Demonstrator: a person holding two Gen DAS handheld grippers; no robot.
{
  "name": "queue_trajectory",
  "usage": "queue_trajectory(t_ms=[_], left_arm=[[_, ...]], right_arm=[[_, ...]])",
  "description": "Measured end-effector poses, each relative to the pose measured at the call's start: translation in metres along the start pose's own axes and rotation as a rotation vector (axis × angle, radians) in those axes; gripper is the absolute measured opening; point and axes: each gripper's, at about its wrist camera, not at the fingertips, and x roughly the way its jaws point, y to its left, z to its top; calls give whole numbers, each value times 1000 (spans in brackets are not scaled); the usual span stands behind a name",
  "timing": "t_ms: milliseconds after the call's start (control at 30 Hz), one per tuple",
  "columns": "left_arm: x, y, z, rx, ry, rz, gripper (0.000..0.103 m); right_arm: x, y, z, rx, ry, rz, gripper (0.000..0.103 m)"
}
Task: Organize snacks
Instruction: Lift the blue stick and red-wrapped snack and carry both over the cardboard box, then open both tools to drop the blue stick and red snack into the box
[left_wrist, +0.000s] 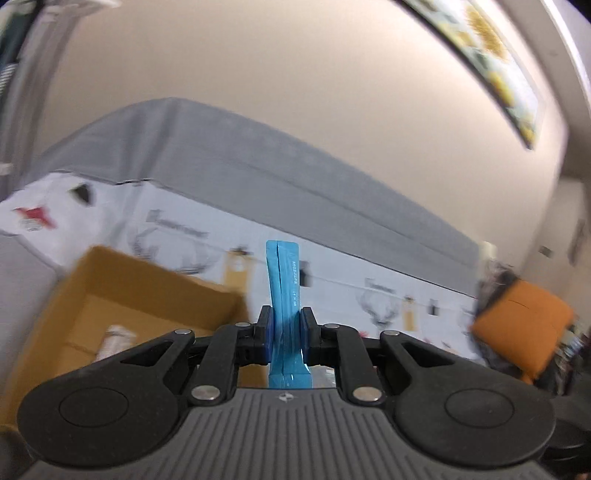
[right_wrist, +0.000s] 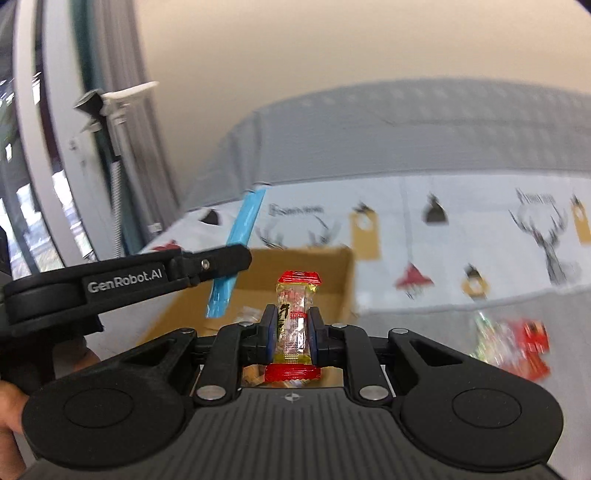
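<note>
My left gripper (left_wrist: 287, 328) is shut on a long blue snack stick (left_wrist: 283, 280), held upright in the air. It also shows in the right wrist view as the other gripper (right_wrist: 221, 263) holding the blue stick (right_wrist: 243, 225) above the cardboard box (right_wrist: 334, 266). My right gripper (right_wrist: 293, 334) is shut on a small red, gold and clear wrapped snack (right_wrist: 295, 314), just in front of the box. In the left wrist view the open cardboard box (left_wrist: 88, 280) lies low on the left with a pale packet (left_wrist: 116, 338) inside.
A white tablecloth (right_wrist: 461, 229) with deer prints covers the table. A pile of red and clear wrapped snacks (right_wrist: 513, 347) lies at the right. A grey sofa (left_wrist: 240, 162) stands behind the table. An orange cushion (left_wrist: 524, 325) is at the right. A window frame (right_wrist: 55, 147) is on the left.
</note>
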Motion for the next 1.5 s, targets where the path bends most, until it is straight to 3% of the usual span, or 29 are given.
queue_trajectory(t_ms=[100,200,333,500,667,833,1033,1067,1100,1133,1167,1267,1367,1433,1500], left_arm=[[12,19,0,69,78,175,16],[27,51,-5,21,155,229,16],[45,84,-8,-36,204,264,16],[61,114,-13,-109,255,248,16],[80,111,-24,-62,335,241,16],[95,105,-39,44,397,283,18],[92,109,-40,31,379,274,21],[88,108,-40,29,353,271,39],[87,104,-38,31,336,276,54],[82,98,-36,37,307,275,82],[78,92,-35,50,277,270,95],[71,64,-37,109,206,238,95],[69,38,-43,122,183,180,103],[70,20,-46,133,169,136,103],[76,-1,-51,153,181,116,103]], right_arm=[[16,21,9,-31,6,18,18],[39,37,7,-47,42,22,18],[75,51,-9,-62,115,28,18],[114,53,-33,-38,194,1,18],[143,47,-51,-21,280,-57,18],[158,46,-59,-11,329,-57,18],[160,46,-56,4,340,-26,20],[158,43,-54,16,331,-13,24],[155,40,-52,30,324,-3,49],[151,37,-50,39,310,3,69],[144,34,-49,37,284,6,72],[120,19,-47,50,227,22,74],[97,-1,-48,64,179,-6,87],[79,-22,-53,96,136,-20,102],[57,-47,-63,137,73,-21,102]])
